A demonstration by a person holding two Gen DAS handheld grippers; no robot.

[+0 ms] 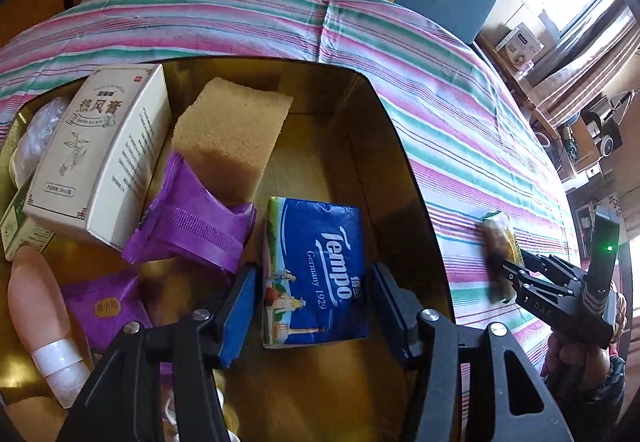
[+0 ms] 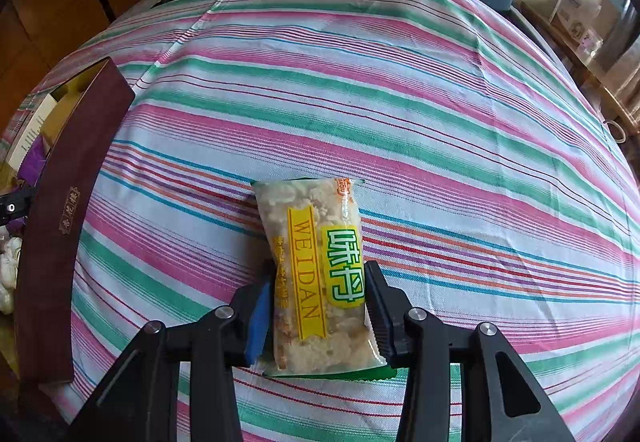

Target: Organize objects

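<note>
Black gripper [image 1: 316,306] — blue pads, silver screws — second [image 2: 320,310] alike

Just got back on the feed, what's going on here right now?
A person with a gripper in each hand is packing small items into a box on a striped tablecloth. The left gripper straddles a blue Tempo tissue pack lying in the box, its pads not pressing it. The right gripper is shut on a Weidan snack bar lying on the cloth outside the box.
</note>
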